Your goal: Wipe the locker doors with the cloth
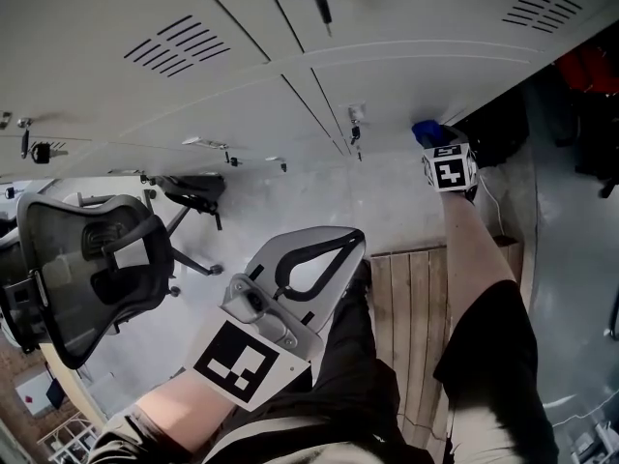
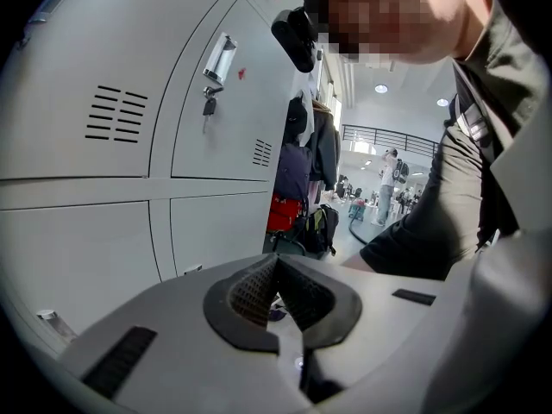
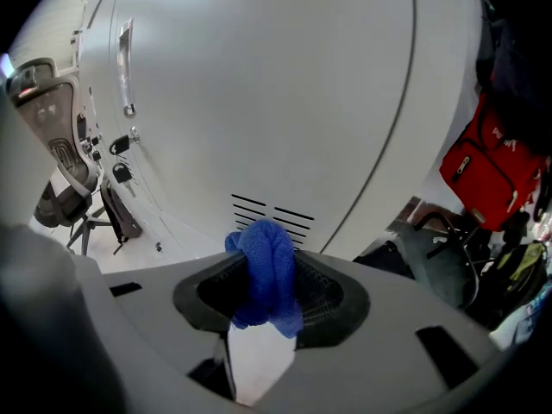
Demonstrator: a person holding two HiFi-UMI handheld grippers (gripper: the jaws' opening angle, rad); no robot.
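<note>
A blue cloth (image 3: 266, 270) is clamped as a bunched roll between the closed jaws of the right gripper (image 3: 269, 298). It is held up at a pale grey locker door (image 3: 259, 84), just below that door's vent slots (image 3: 272, 211). Whether cloth and door touch cannot be told.

In the head view only a small blue patch of the cloth (image 1: 426, 130) is seen, at the far right of the locker row beyond the marker cube (image 1: 450, 169). The clamping itself is shown only in the right gripper view, where a red bag (image 3: 487, 166) is also seen to the right of the lockers.

The left gripper (image 2: 278, 293) is seen in its own view with jaws pressed together and nothing between them. Hanging coats (image 2: 315, 145) at the row's end and a bright hall behind are shown only there.

The right arm (image 1: 479, 269) is stretched far forward, its forearm bare. The left forearm (image 1: 174, 404) is bent and kept near the body, with its gripper raised over dark trousers (image 1: 358, 375) and aimed to the far right. An office chair (image 1: 87, 269) stands at the left, and wooden planks (image 1: 416, 298) lie underfoot.
</note>
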